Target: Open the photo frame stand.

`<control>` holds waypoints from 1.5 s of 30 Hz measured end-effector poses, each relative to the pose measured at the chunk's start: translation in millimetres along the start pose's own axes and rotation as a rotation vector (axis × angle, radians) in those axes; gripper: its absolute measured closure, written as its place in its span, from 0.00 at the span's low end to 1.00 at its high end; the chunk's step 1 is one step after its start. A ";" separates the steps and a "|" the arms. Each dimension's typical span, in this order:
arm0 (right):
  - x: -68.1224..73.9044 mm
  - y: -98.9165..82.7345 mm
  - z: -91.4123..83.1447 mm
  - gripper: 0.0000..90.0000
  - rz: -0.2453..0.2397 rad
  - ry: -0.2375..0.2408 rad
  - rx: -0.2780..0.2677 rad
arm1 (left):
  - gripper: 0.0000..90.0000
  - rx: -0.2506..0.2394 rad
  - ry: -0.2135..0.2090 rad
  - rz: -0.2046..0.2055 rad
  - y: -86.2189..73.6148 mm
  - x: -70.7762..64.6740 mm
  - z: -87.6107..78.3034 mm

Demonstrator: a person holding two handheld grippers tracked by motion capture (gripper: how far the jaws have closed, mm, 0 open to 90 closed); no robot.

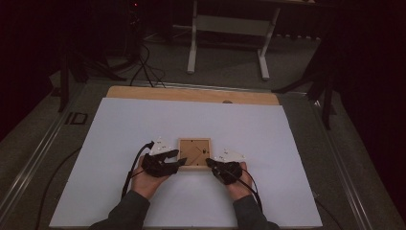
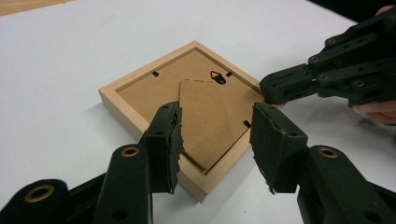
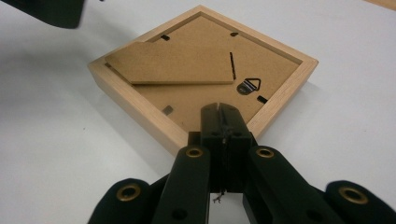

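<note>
A square wooden picture frame [image 1: 195,152] lies face down on the white sheet [image 1: 143,124]. Its brown backing [image 2: 140,86] carries a fold-out stand flap [image 2: 210,116] and a small metal hanger [image 2: 217,77]. My left gripper [image 1: 181,162] is open, its jaws spread over the frame's near left corner [image 2: 198,186] without pressing on it. My right gripper [image 1: 209,163] is shut with nothing between its jaws. Its tip [image 3: 219,112] rests at the frame's near right corner, beside the hanger [image 3: 249,86]. From the left gripper view the right gripper [image 2: 268,88] touches the frame's rim.
The white sheet covers a wooden tabletop [image 1: 191,94] whose far strip shows. Behind the table stand a white desk frame [image 1: 230,24] and dark stands, with cables [image 1: 143,62] on the grey floor. A person's forearms [image 1: 129,206] enter from the bottom.
</note>
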State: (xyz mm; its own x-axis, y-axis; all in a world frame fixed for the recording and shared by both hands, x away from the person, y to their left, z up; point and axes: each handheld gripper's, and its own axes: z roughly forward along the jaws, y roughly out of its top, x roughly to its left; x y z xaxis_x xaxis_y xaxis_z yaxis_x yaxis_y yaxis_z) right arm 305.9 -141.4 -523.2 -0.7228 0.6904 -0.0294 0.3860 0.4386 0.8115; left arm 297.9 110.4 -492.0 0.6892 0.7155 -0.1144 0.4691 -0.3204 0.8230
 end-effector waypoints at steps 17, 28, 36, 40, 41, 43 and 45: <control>2.0 -3.0 -4.8 1.00 0.003 -0.007 -0.010 | 0.54 0.077 0.039 0.058 3.3 -5.8 30.3; 1.0 -3.7 -4.3 1.00 -0.001 -0.006 -0.016 | 0.53 0.116 0.070 0.089 4.0 -8.4 42.9; 1.2 -3.9 -4.1 1.00 0.000 -0.006 -0.018 | 0.54 0.139 0.075 0.088 2.3 -7.0 48.6; 1.2 -4.0 -4.1 1.00 0.001 -0.006 -0.019 | 0.56 0.153 0.066 0.097 4.1 -6.4 48.4; 1.2 -4.0 -4.1 1.00 0.000 -0.006 -0.019 | 0.56 0.158 0.068 0.101 4.7 -6.5 48.4; 1.3 -4.0 -4.1 1.00 0.000 -0.007 -0.019 | 0.57 0.160 0.071 0.098 5.3 -7.0 48.7; 1.3 -4.1 -4.0 1.00 -0.001 -0.007 -0.020 | 0.57 0.166 0.072 0.101 6.2 -6.9 48.4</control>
State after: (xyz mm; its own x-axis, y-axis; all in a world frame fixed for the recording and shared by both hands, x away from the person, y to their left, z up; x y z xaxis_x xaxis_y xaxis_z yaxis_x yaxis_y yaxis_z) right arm 301.1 -144.7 -524.2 -0.7189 0.6943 -0.0344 0.3739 0.4279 0.8228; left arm 322.8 73.4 -513.1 0.6989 0.7151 0.0088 0.4883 -0.4862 0.7247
